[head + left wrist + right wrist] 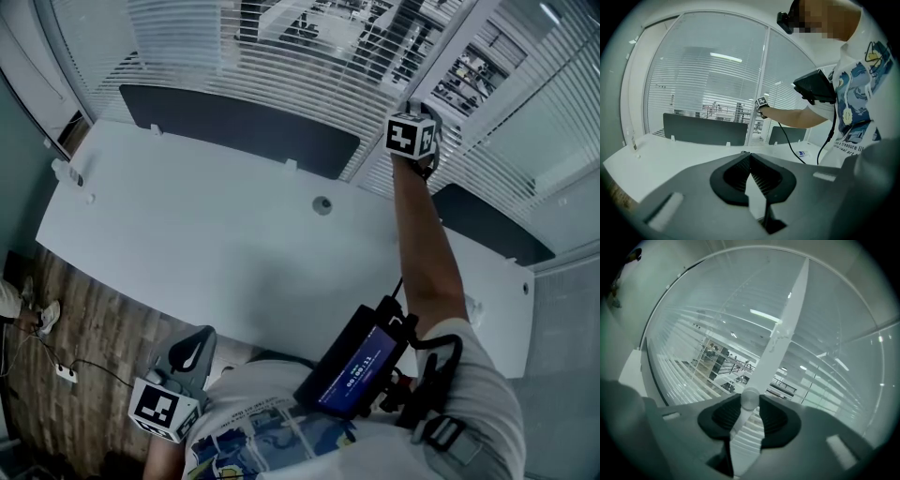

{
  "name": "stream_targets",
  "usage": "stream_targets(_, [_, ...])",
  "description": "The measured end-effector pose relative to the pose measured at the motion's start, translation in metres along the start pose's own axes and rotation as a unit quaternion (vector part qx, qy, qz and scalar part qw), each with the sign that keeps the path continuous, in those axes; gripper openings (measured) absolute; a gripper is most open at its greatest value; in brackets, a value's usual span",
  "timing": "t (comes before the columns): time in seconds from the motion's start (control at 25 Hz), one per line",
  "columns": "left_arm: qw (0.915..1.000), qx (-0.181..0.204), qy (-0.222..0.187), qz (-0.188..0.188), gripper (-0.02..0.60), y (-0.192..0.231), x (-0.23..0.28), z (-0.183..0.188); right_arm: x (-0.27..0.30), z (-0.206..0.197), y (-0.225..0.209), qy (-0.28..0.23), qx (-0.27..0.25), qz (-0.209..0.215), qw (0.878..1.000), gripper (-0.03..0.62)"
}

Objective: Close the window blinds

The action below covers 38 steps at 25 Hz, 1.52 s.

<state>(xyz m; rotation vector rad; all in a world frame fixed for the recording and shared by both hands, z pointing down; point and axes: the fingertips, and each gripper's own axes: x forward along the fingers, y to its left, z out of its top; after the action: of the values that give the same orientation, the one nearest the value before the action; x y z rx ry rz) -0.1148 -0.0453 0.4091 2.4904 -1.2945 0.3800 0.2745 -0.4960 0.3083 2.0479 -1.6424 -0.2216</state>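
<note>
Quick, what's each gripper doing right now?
Left gripper: jaws closed, holding nothing.
Right gripper: jaws closed on the blind wand.

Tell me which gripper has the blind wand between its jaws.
The right gripper, raised at the blinds: it clamps the white wand at its round end. The left gripper hangs low by the desk, jaws together on nothing.

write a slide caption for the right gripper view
The right gripper, jaws closed on a round knob on the white window frame, blinds partly open beyond.
</note>
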Motion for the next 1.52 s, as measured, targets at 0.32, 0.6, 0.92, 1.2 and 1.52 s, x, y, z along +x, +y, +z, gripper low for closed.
stream_targets(0.32, [1.0, 0.003, 0.001, 0.001, 0.003, -0.002, -0.003, 0.003, 0.0, -0.003, 0.0, 0.007, -0.08, -0.013, 0.997, 0.124])
stream_targets(0.6, [1.0, 0.006, 0.001, 0.002, 0.003, -0.001, -0.003, 0.006, 0.0, -0.002, 0.0, -0.006, -0.034, 0.001, 0.999, 0.126])
stream_targets(0.92, [0.9999, 0.011, 0.003, -0.004, 0.003, 0.002, -0.005, 0.007, -0.008, -0.012, -0.003, -0.023, 0.176, 0.061, 0.982, 0.147])
stream_targets(1.2, [0.9996, 0.016, 0.005, -0.021, 0.003, -0.003, 0.002, 0.006, -0.02, -0.018, 0.009, -0.037, 0.362, 0.152, 0.919, 0.148])
stream_targets(1.52, [0.9995, 0.013, 0.007, -0.027, 0.003, 0.0, 0.003, 0.005, -0.008, -0.029, 0.004, -0.039, 0.632, 0.207, 0.746, 0.148])
